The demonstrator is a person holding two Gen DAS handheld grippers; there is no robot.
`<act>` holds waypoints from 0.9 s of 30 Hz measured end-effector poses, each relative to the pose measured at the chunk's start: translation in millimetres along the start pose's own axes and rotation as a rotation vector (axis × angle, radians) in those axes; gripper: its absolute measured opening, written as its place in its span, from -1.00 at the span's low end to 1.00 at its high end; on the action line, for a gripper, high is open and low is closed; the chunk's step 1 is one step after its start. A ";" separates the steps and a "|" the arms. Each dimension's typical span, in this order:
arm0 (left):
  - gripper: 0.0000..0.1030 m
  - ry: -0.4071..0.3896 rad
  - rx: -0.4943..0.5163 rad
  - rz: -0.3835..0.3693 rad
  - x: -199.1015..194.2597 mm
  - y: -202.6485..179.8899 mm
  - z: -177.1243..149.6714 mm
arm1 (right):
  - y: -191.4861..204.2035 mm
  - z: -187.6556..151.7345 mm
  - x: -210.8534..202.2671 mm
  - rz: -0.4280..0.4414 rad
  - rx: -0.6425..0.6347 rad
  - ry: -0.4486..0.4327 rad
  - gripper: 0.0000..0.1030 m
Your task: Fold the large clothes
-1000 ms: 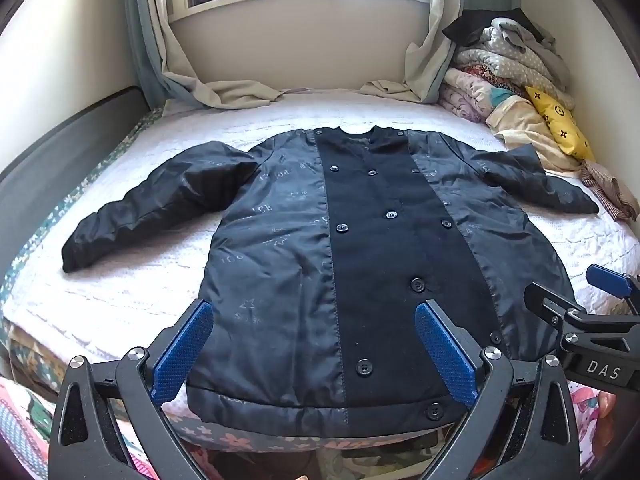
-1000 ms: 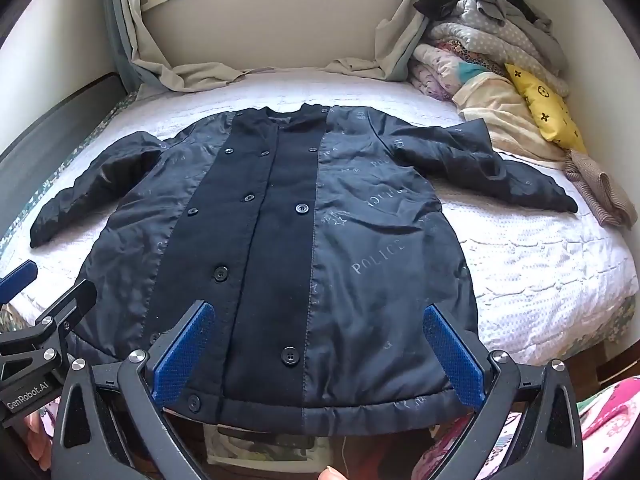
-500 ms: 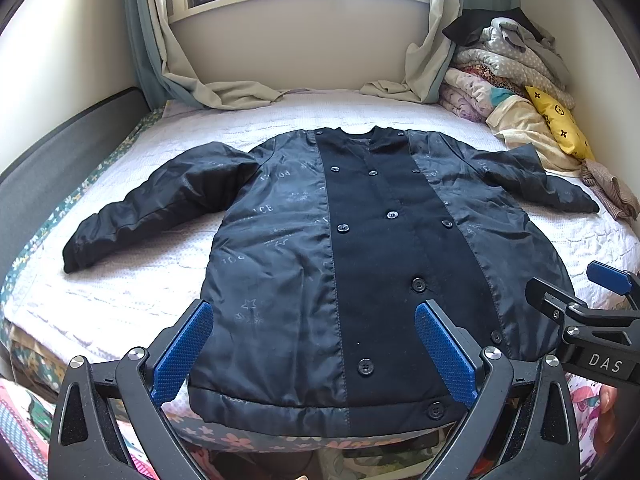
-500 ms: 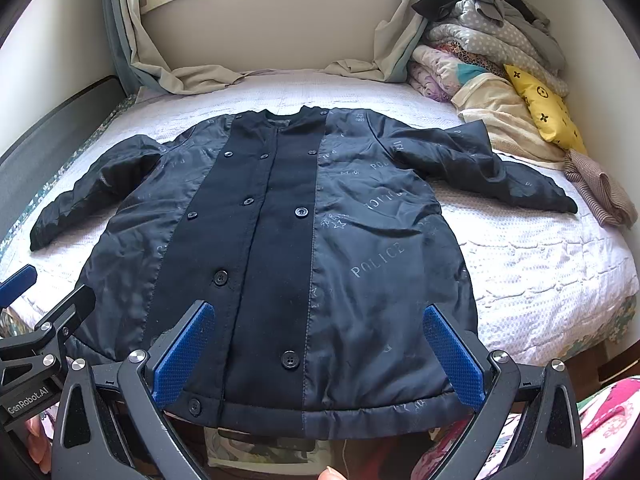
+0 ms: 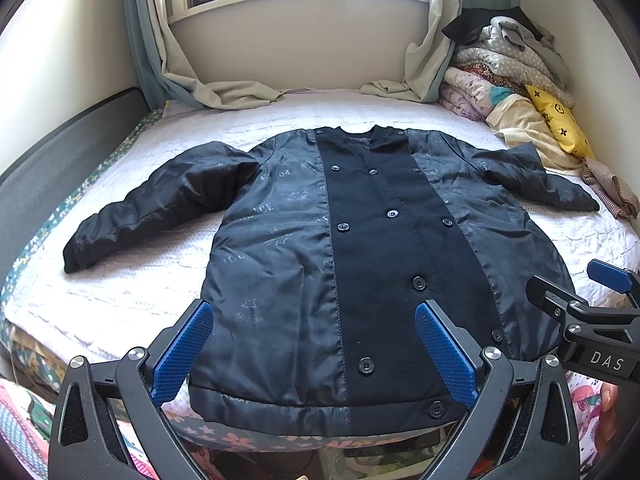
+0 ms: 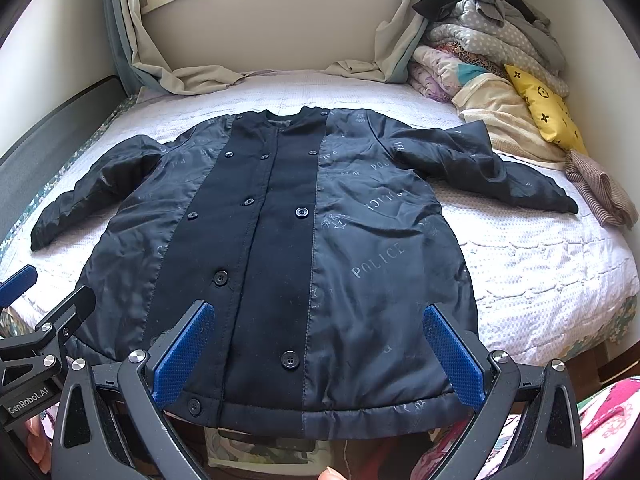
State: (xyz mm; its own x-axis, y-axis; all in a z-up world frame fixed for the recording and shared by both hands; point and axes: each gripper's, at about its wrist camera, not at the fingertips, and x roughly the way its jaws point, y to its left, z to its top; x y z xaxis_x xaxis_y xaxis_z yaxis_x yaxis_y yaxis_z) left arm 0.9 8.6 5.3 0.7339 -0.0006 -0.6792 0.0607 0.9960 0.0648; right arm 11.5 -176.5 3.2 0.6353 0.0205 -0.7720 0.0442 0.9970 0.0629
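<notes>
Across the white quilted bed [image 5: 132,280], the left wrist view shows a long dark navy padded coat with a black buttoned front panel [image 5: 360,264] lying flat, sleeves spread. The left gripper [image 5: 316,344] hovers at its hem, blue pads wide apart, holding nothing.

From the right wrist view, the right gripper [image 6: 320,348] is likewise spread wide and empty over the coat [image 6: 340,240]. A pile of folded bedding with a yellow cushion [image 6: 492,72] sits at the far right.

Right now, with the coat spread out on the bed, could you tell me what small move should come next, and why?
Probably reach the left gripper toward the left sleeve to fold it across the body. The coat lies flat and buttoned, both sleeves are spread outward, and both grippers, including the right gripper, hang open over the hem, holding nothing.
</notes>
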 end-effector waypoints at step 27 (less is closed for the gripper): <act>0.99 0.006 -0.002 0.002 2.4 0.0 -2.3 | -0.5 -0.1 0.4 0.002 0.001 0.004 1.00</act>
State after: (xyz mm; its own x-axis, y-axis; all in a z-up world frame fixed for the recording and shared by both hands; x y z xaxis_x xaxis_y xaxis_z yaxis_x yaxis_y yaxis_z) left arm 1.1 8.8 2.0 0.7302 0.0019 -0.6832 0.0581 0.9962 0.0648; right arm 11.6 -177.0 2.8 0.6325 0.0225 -0.7742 0.0440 0.9969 0.0650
